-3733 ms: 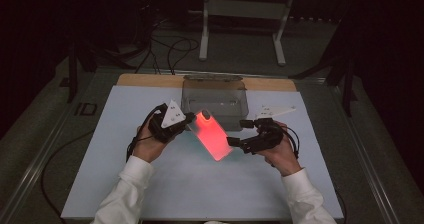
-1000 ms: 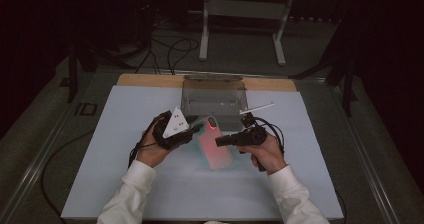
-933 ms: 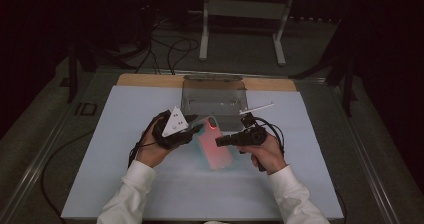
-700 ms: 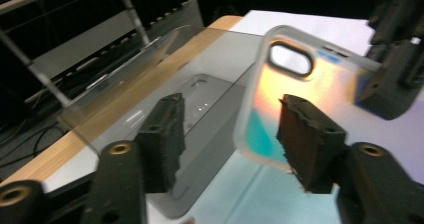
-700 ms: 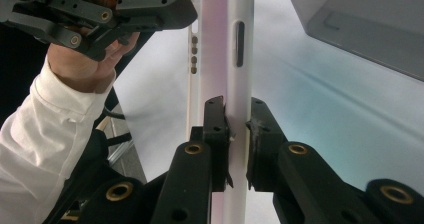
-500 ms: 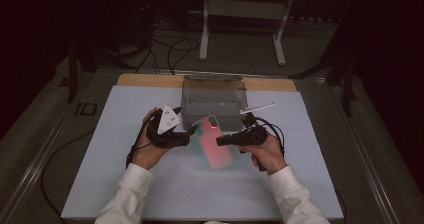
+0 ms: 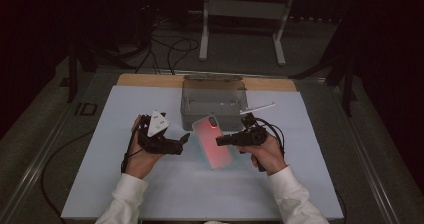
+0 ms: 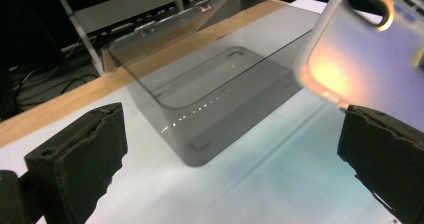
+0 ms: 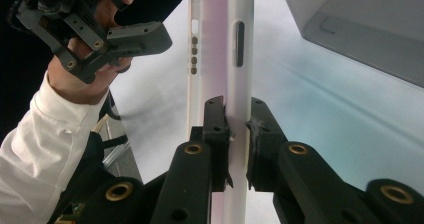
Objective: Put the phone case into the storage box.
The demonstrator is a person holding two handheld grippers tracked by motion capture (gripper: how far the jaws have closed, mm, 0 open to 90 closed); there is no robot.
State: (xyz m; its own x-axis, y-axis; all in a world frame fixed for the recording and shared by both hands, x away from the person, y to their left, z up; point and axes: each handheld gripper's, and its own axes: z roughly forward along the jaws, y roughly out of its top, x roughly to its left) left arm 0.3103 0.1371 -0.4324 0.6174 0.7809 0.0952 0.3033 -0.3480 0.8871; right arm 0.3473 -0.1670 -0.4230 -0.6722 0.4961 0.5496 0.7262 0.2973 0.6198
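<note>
A pink translucent phone case (image 7: 212, 141) hangs above the white mat, and my right gripper (image 7: 220, 140) is shut on its long edge. In the right gripper view the pads (image 9: 216, 129) pinch the case (image 9: 225, 44) edge-on. My left gripper (image 7: 182, 144) sits just left of the case, apart from it. Its jaws have just been opening and now stand wide, with nothing between them (image 8: 230, 184). The case's camera-hole end (image 8: 365, 59) floats above the right jaw in the left gripper view. From the right gripper view, the left gripper (image 9: 125, 36) is seen beyond the case.
A smoky translucent box (image 7: 214, 98) stands behind the case at the back of the mat (image 7: 125, 184); it also sits ahead in the left gripper view (image 8: 210, 84). A wooden strip (image 7: 145, 80) borders the mat's far edge. Metal stand legs (image 7: 205, 29) and cables lie beyond.
The left gripper has let go of the case, opened wide and drawn back to the left. The case stays in the right gripper, which has held still.
</note>
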